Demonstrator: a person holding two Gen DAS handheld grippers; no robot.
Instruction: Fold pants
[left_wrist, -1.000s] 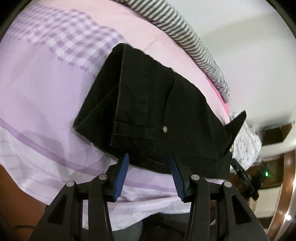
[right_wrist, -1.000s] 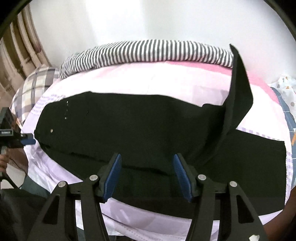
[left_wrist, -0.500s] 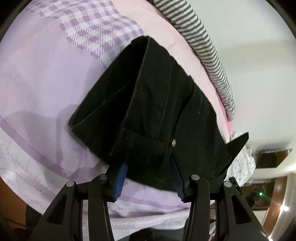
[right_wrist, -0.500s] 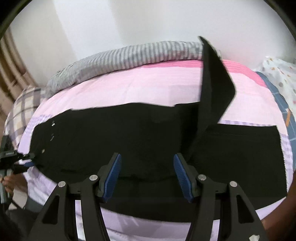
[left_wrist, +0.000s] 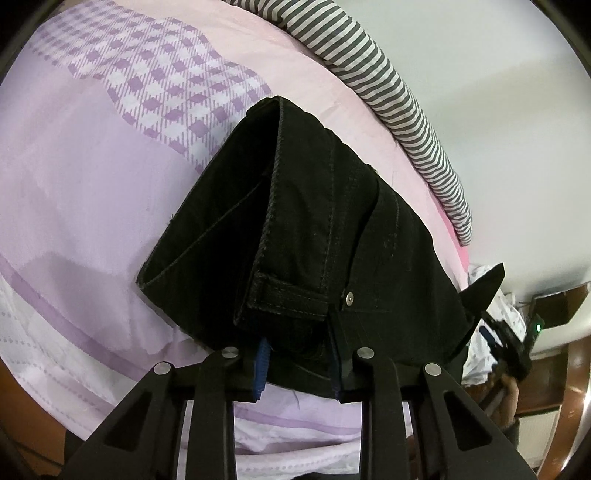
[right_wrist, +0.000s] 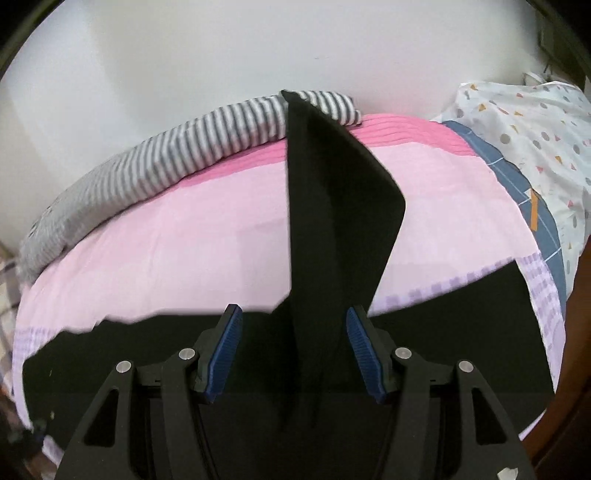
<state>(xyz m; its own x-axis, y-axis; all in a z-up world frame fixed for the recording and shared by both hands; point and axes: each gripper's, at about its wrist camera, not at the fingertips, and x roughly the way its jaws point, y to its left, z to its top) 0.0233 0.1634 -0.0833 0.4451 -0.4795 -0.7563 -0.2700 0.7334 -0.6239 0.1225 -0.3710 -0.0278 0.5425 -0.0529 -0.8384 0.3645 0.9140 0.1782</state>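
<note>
Black pants (left_wrist: 314, 229) lie across the pink and lilac bed sheet (left_wrist: 92, 177). Their waist end faces the left wrist camera, with a belt loop and a metal rivet (left_wrist: 349, 297) showing. My left gripper (left_wrist: 299, 363) has the near waist corner between its blue pads, and its jaws are closing on the bunched fabric. In the right wrist view the pants (right_wrist: 461, 332) stretch left to right, and a flap of the leg (right_wrist: 332, 206) stands upright. My right gripper (right_wrist: 294, 350) is open astride the base of that flap, with a gap at the left pad.
A grey and white striped blanket (right_wrist: 166, 162) runs along the far edge of the bed against the white wall. A white quilt with coloured shapes (right_wrist: 524, 129) lies at the right end. Wooden furniture (left_wrist: 561, 306) and the bed's near edge show in the left wrist view.
The left jaws have narrowed onto the waist corner, which now sits deeper between the pads. The right gripper has swung sideways and rolled, so the upright flap now stands between its fingers.
</note>
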